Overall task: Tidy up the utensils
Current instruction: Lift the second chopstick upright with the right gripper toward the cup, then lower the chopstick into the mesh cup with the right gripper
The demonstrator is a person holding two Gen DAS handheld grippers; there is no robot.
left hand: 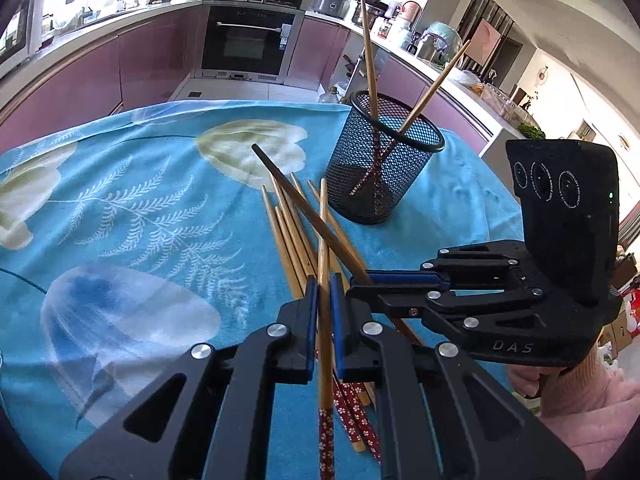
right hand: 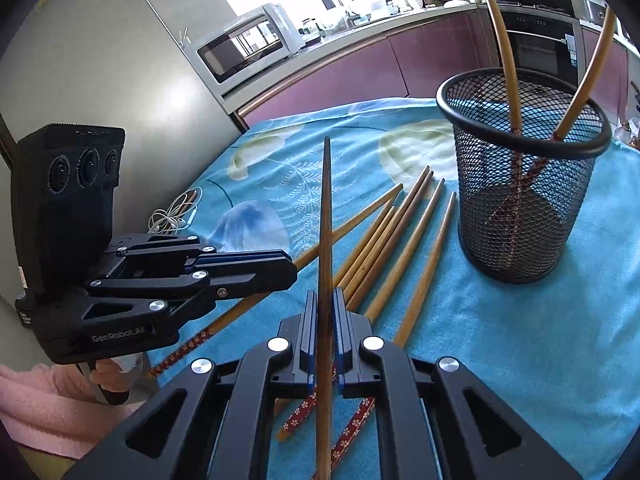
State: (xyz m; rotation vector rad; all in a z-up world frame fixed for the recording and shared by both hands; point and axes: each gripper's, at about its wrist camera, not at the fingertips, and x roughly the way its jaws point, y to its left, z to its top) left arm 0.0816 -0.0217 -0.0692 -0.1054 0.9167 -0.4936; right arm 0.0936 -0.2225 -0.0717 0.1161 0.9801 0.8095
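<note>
Pinched between my left gripper's [left hand: 324,292] blue pads is one pale chopstick [left hand: 323,240], its red patterned end hanging below the jaws and its tip pointing up toward the cup [left hand: 384,168]. My right gripper [right hand: 323,308] is clamped the same way on a darker chopstick [right hand: 326,208], which rises steeply over the cloth [right hand: 500,340]. Both pairs of jaws are pressed tight on their sticks. Just beyond the fingertips lies the loose pile [right hand: 392,240], several pale chopsticks fanned on the blue flowered cloth, some crossing each other. Past the pile, near it but apart, stands the black mesh cup, upright, with two chopsticks leaning inside it, red ends down. A white cable [right hand: 172,216] lies at the cloth's far left edge. Pink sleeves [left hand: 592,408] show behind each handle
</note>
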